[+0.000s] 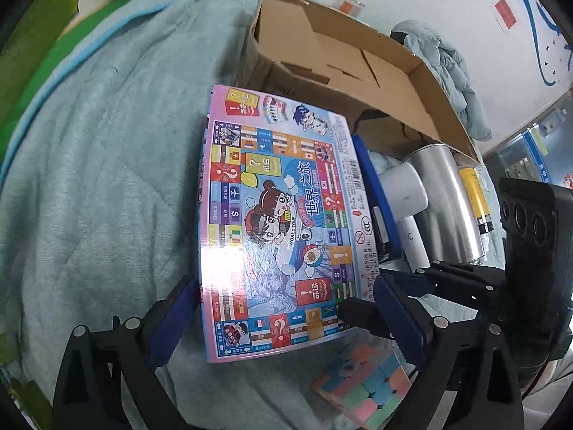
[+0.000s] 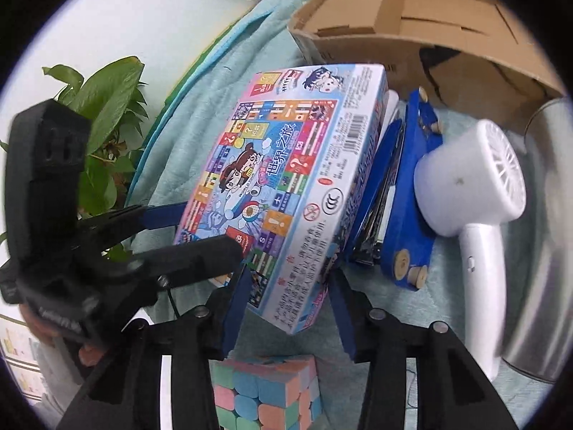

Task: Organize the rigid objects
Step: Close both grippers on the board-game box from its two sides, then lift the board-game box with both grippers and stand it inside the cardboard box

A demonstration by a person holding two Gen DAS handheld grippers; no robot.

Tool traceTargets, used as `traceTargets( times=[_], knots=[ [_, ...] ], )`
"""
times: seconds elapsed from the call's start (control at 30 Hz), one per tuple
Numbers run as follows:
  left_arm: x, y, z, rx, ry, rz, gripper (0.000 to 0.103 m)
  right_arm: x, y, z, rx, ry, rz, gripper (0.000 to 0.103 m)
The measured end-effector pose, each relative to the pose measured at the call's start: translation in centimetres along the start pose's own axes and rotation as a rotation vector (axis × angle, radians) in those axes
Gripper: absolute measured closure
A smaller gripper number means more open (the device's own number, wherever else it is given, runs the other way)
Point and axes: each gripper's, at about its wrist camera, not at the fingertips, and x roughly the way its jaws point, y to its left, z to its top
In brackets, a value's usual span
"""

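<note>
Resting tilted on the blanket (image 1: 107, 179) just before the open cardboard box (image 1: 358, 71), the board-game box (image 1: 279, 215) looks light, stiff and glossy-slick, best pinched across its near end. The left gripper (image 1: 286, 319) straddles its width, jaws wide, while the right gripper (image 2: 286, 308) has its jaws closed on the near corner.

- The left wrist view looks steeply down along its 2 fingers from close above the game box (image 1: 283, 222), with the blanket (image 1: 107, 165) to its left and the carton (image 1: 343, 68) beyond.
- The right wrist view also tilts steeply down, close to the same box (image 2: 286, 193) from its near right corner (the dryer (image 2: 469, 193) fills its right side).
- Both views share the box, carton, cube (image 1: 361, 383) and dryer; each sees the other gripper at its edge.
</note>
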Motion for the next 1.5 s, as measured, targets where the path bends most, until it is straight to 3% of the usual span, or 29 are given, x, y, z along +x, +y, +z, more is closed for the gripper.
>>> traceTargets(
  times=[0.33,0.53,0.57,0.6,0.63,0.67,0.7,0.73,0.8,0.87,0.93,0.97,1.0,1.03,1.1,1.27,1.5],
  knots=[
    [-4.5,-4.7,0.5,0.067,-0.149,0.092,0.020,-3.3,0.9,0.0,-0.048,-0.126,-0.051,0.059],
    [-6.2,-8.2,2.0,0.143,-0.219,0.115,0.021,-5.6,-0.3,0.0,-0.018,-0.191,-0.019,0.059],
    [-6.3,-8.9,2.3,0.165,-0.222,0.082,0.032,-5.9,-0.5,-0.1,-0.019,-0.202,-0.011,0.059],
    [-6.3,-9.9,2.5,0.194,-0.206,0.002,0.048,-6.3,-0.2,0.0,-0.044,-0.212,0.058,0.075],
    [-6.3,-11.4,2.7,0.235,-0.204,-0.051,0.056,-6.7,0.2,0.1,-0.058,-0.210,0.088,0.085],
    [-5.9,-13.1,2.8,0.297,-0.182,-0.086,0.058,-6.9,0.9,0.1,-0.085,-0.222,0.086,0.085],
    [-5.5,-14.4,2.9,0.358,-0.167,-0.087,0.060,-6.8,2.1,-0.1,-0.140,-0.228,0.080,0.085],
    [-5.2,-15.2,3.0,0.392,-0.160,-0.039,0.064,-6.6,2.7,-0.2,-0.167,-0.220,0.079,0.084],
    [-4.4,-14.4,3.3,0.370,-0.103,-0.009,0.061,-6.3,1.4,-0.6,-0.131,-0.204,0.071,0.085],
    [-4.1,-12.0,3.6,0.284,-0.098,-0.017,0.049,-7.0,-1.5,-1.2,-0.078,-0.223,0.036,0.084],
    [-3.9,-8.6,3.5,0.150,-0.112,0.000,0.019,-7.2,-4.6,-1.5,-0.008,-0.221,0.044,0.079],
    [-3.9,-7.3,3.3,0.104,-0.117,0.011,0.017,-7.4,-5.7,-1.5,0.005,-0.216,0.055,0.078],
    [-3.7,-6.1,3.0,0.062,-0.112,0.027,0.016,-7.3,-6.2,-1.6,-0.001,-0.218,0.043,0.069],
    [-3.5,-5.1,2.6,0.032,-0.095,0.034,0.016,-7.1,-6.0,-1.6,-0.018,-0.221,0.026,0.046],
    [-3.1,-3.4,1.6,-0.029,-0.065,0.036,0.016,-6.6,-5.2,-1.6,-0.093,-0.216,0.003,0.018],
    [-2.1,-1.3,-1.1,-0.089,-0.048,0.034,0.016,-6.0,-3.7,-1.2,-0.320,-0.164,-0.070,0.018],
    [2.0,-0.6,-1.4,-0.067,-0.007,-0.022,0.008,-8.1,-6.4,-3.6,-0.181,-0.147,0.021,0.018]
  ],
)
